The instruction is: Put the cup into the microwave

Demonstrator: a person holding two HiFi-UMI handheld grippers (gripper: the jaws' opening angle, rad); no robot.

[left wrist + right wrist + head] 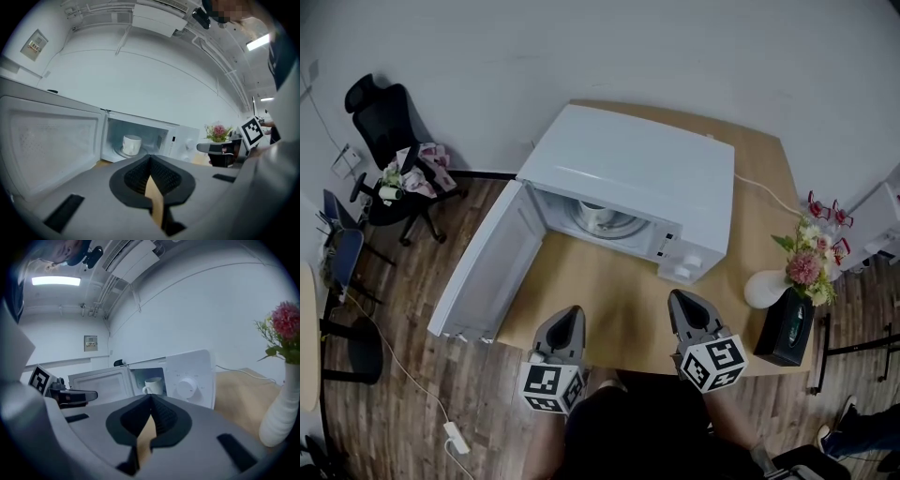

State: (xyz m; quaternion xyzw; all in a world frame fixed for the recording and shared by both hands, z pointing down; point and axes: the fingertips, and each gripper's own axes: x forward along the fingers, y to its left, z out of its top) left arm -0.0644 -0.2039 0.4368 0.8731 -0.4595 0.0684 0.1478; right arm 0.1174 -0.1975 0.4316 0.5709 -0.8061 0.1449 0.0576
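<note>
A white cup [131,144] stands on the turntable inside the white microwave [637,169]. The right gripper view shows the cup [153,386] with its handle turned left. The microwave door [483,262] hangs wide open to the left. My left gripper [572,312] is shut and holds nothing. It hovers near the table's front edge, pointing at the open cavity. My right gripper [680,299] is beside it to the right, also shut with nothing in it, facing the control panel [187,380]. Both grippers are well short of the microwave.
A white vase with pink flowers [769,286] and a black box [785,326] stand at the table's right end. A white cable [764,192] runs behind the microwave. A black office chair [389,122] stands on the floor at the far left.
</note>
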